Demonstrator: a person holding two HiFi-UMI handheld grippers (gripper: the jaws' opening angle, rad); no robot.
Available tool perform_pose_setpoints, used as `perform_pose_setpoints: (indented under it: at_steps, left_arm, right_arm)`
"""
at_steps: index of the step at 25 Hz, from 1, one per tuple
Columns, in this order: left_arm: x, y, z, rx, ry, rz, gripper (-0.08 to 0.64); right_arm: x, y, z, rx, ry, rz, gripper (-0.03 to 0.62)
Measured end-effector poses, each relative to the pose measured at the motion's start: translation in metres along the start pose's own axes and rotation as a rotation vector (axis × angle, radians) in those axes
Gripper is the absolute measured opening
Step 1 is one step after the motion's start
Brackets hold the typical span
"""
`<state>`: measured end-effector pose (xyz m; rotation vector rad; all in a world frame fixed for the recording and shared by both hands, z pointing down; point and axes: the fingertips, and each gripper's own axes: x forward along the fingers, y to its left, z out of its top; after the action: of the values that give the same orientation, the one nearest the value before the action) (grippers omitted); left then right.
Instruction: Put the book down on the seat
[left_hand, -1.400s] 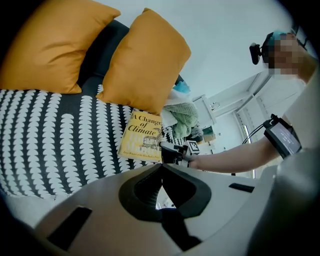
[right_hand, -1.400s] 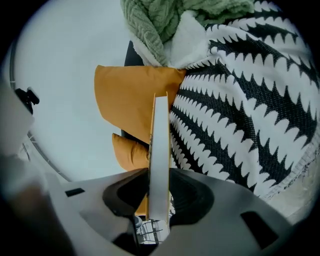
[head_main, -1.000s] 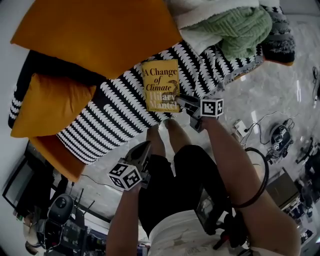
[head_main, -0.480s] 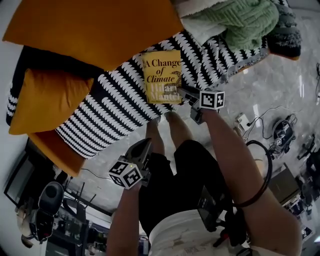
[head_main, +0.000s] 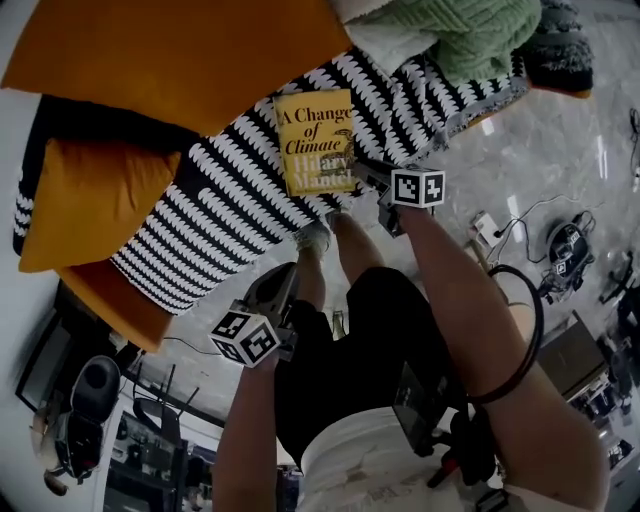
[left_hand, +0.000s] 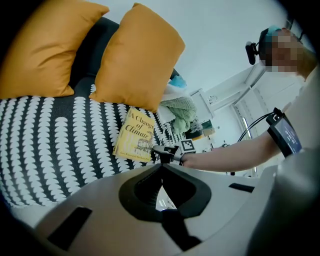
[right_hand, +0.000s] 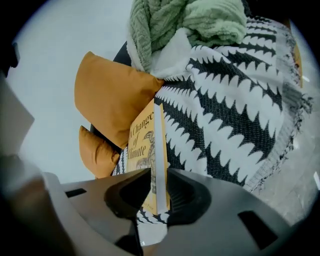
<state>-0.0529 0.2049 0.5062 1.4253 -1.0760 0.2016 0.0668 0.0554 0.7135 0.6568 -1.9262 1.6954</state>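
A yellow book (head_main: 315, 140) lies cover up on the black-and-white patterned seat (head_main: 220, 210), below the orange cushions. My right gripper (head_main: 362, 175) is at the book's near right corner. In the right gripper view the book (right_hand: 145, 145) stands edge-on between the jaws of the right gripper (right_hand: 159, 172); they are closing and touch its cover and its page edge. My left gripper (head_main: 283, 283) hangs shut and empty over the person's legs, away from the seat. The left gripper view has the left gripper (left_hand: 162, 167) with tips together, the book (left_hand: 134, 136) and the right gripper (left_hand: 162, 150) beyond.
Two orange cushions (head_main: 180, 50) (head_main: 90, 200) lean at the back of the seat. A green knitted blanket (head_main: 470, 30) is heaped at the seat's right end. Cables and gear (head_main: 560, 250) lie on the marble floor to the right.
The book and my right gripper stay together at the same spot on the seat. My left gripper has dropped slightly down and left.
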Motion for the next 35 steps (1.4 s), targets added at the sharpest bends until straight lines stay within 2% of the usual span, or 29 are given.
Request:
perform_pose_setpoints:
  at_steps: [2, 6, 10, 14, 22, 30, 35]
  left_arm:
    - [-0.001, 0.001, 0.002, 0.01, -0.002, 0.0, 0.011]
    - [-0.01, -0.003, 0.018, 0.07, 0.001, -0.012, 0.011]
    - [-0.017, -0.009, 0.024, 0.109, -0.005, -0.028, 0.011]
    - [-0.029, -0.015, 0.031, 0.157, -0.016, -0.038, 0.011]
    - [-0.058, -0.01, 0.052, 0.257, -0.04, -0.053, 0.011]
    - [-0.09, -0.011, 0.051, 0.367, -0.045, -0.064, 0.011]
    - [-0.12, -0.014, 0.042, 0.398, -0.079, -0.069, 0.011]
  right_arm:
    - [-0.009, -0.002, 0.003, -0.019, -0.019, -0.021, 0.054]
    - [-0.025, 0.013, 0.017, -0.042, -0.065, -0.018, 0.025]
    - [-0.049, 0.035, 0.015, -0.094, -0.073, 0.0, 0.015]
    - [-0.07, 0.068, 0.008, -0.182, -0.061, 0.07, 0.015]
    - [-0.113, 0.128, 0.022, -0.285, -0.16, 0.092, 0.014]
    - [-0.156, 0.184, 0.008, -0.353, -0.248, 0.128, 0.014]
    - [-0.179, 0.213, -0.023, -0.395, -0.272, 0.124, 0.014]
